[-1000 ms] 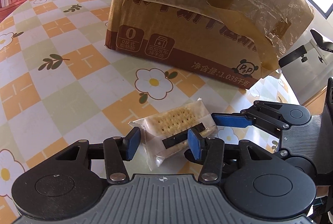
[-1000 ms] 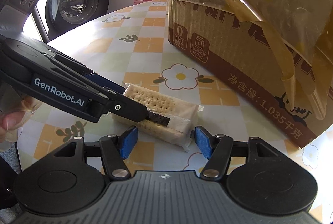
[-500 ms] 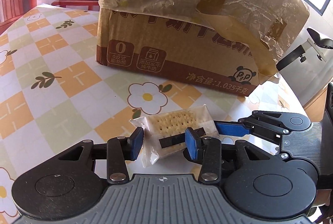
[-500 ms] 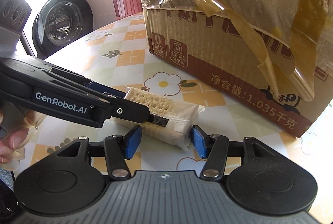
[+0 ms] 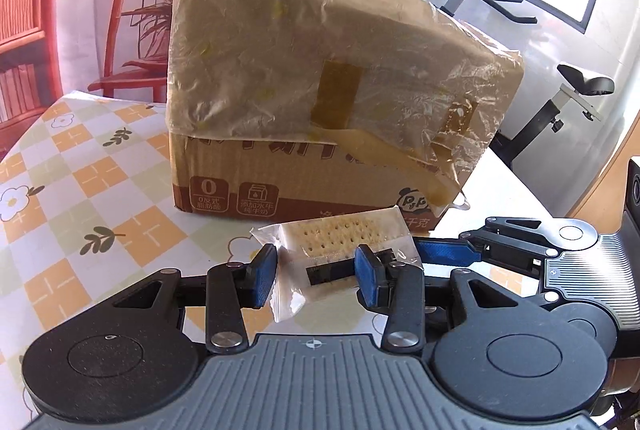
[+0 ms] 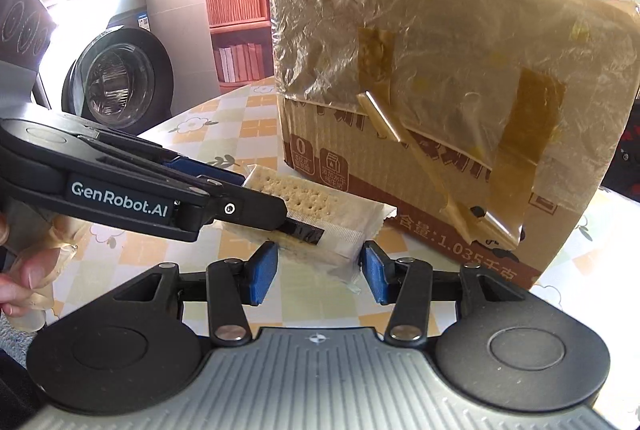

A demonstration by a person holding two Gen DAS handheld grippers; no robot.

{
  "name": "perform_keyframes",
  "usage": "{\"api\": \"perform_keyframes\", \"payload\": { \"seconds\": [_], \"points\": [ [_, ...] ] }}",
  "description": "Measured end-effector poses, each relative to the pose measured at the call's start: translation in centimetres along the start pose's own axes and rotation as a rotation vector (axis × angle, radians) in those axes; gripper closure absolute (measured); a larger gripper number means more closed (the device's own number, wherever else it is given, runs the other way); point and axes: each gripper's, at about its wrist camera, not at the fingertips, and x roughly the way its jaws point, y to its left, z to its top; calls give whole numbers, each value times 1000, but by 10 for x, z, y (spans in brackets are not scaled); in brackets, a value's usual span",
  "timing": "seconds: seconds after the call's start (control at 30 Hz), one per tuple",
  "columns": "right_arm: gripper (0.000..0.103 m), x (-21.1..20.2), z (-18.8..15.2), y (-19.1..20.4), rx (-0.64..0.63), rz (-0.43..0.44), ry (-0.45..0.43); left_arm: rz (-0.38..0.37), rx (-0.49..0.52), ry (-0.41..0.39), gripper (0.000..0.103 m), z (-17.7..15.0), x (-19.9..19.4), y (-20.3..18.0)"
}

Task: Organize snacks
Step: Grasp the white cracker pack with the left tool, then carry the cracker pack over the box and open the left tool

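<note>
we hold one clear-wrapped cracker packet (image 5: 340, 250) between both tools, raised off the checkered, flower-print tablecloth (image 5: 92, 198) in front of the plastic-covered cardboard box (image 5: 320, 90). our left gripper (image 5: 316, 272) is clamped across one end, its blue pads pressing the wrapper. our right gripper (image 6: 316, 268) is closing on the opposite end, one pad against the film, and we cannot tell whether the other touches. a gloved hand (image 6: 28, 270) grips the left tool.
</note>
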Motion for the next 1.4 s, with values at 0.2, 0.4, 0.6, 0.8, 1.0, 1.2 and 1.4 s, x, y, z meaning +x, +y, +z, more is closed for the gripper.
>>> {"api": "perform_keyframes", "payload": {
  "seconds": [0.2, 0.4, 0.6, 0.8, 1.0, 1.2, 1.4],
  "points": [
    [54, -25, 34, 1, -22, -24, -71, -19, 15, -76, 58, 34, -24, -6],
    [54, -44, 67, -2, -38, -48, -131, -44, 25, -140, 58, 69, -41, -9],
    [54, -50, 99, -9, -51, -66, -174, -48, 61, -186, 58, 101, -46, -16],
    [54, -50, 124, -25, -56, -88, -205, -57, 91, -205, 58, 130, -39, -20],
    [54, -38, 147, -44, -59, -116, -203, -79, 67, -187, 58, 159, -15, -13],
    [54, -11, 158, -67, -44, -125, -160, -76, 32, -141, 58, 176, 20, -3],
    [54, 15, 161, -85, -23, -119, -94, -60, 5, -102, 58, 179, 50, 3]
  ]
}}
